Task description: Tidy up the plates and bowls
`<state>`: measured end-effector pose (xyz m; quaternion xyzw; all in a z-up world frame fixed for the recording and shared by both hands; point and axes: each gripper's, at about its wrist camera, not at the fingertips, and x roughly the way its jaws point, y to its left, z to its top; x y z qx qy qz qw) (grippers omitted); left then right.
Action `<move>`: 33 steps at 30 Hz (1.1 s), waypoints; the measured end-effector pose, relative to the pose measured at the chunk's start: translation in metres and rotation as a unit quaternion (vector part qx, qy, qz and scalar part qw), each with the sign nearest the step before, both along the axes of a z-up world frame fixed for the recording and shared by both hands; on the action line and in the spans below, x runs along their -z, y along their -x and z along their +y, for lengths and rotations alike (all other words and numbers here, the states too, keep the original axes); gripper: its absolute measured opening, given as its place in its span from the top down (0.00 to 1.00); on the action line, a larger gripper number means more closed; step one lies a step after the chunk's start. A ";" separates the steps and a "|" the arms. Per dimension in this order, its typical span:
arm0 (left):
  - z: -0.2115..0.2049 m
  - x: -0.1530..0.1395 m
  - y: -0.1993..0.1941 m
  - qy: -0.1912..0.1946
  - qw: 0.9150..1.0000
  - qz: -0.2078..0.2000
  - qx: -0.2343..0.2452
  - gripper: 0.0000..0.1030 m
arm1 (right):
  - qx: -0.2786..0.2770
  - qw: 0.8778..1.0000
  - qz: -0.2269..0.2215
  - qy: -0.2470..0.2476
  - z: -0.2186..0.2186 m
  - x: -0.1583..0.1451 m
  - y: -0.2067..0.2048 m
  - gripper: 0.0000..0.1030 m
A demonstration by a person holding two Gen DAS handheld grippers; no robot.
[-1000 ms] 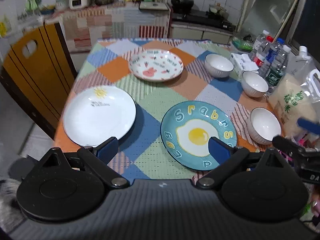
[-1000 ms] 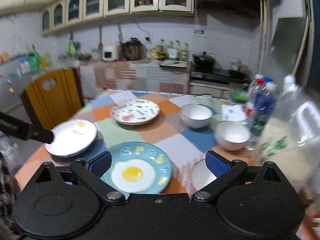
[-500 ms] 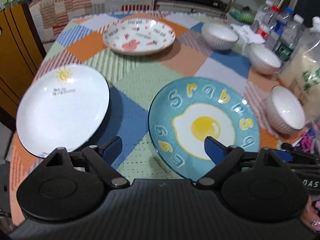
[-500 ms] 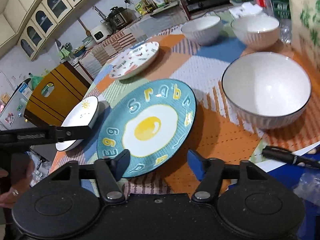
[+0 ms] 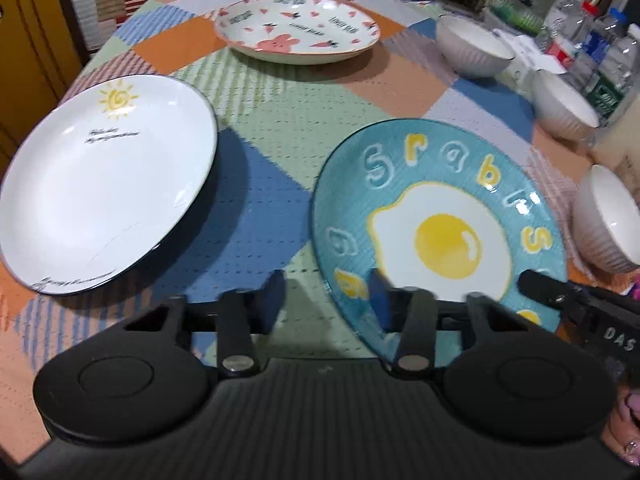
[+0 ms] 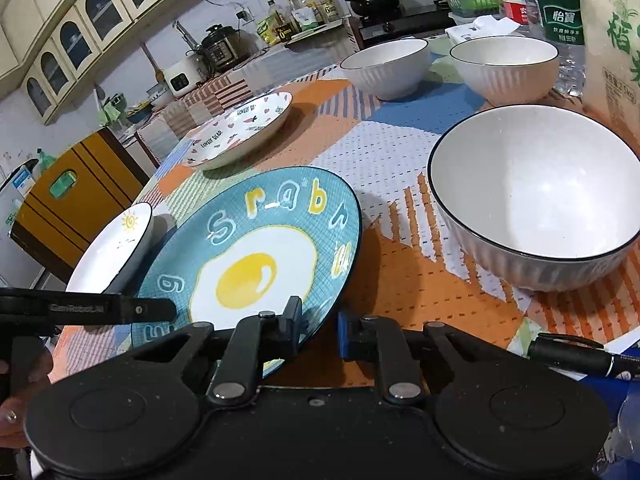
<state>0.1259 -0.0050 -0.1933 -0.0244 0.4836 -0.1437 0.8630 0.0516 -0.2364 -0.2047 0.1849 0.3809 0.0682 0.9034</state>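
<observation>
Between the fingers of the left gripper [image 5: 326, 294], low in the left wrist view, sits the near-left rim of the blue egg plate [image 5: 440, 232]; the jaws are closing, blurred, one pad outside the rim over the patchwork tablecloth [image 5: 280, 128] and the other above the plate's face, not visibly pressing it. Low in the right wrist view, the right gripper [image 6: 318, 326] straddles the plate's near-right rim, its jaws also closing with the edge between them, the left pad over the plate's face and the right one outside the rim; whether they press I cannot tell. The plate lies at the near centre of the table. At left in the left wrist view lies the white sun plate [image 5: 104, 184]; toward the upper centre, the rabbit plate [image 5: 298, 24]. Down the right edge stand three white ribbed bowls, the nearest bowl [image 6: 536, 200] filling the right of the right wrist view. A black pen [image 6: 576, 354] lies at lower right.
</observation>
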 end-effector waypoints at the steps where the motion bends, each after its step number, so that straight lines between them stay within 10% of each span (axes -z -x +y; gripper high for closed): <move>1: -0.002 -0.001 -0.001 0.005 1.000 0.004 0.006 0.74 | 0.000 1.000 0.002 0.000 -0.001 -0.001 -0.001 0.79; 19: -0.008 -0.034 -0.024 -0.021 0.999 -0.033 0.015 0.77 | -0.061 0.998 -0.019 0.020 0.000 -0.029 -0.022 0.78; 33: -0.005 -0.018 -0.094 0.013 0.999 0.035 -0.008 0.76 | -0.079 0.995 -0.010 0.059 0.008 -0.037 -0.077 0.78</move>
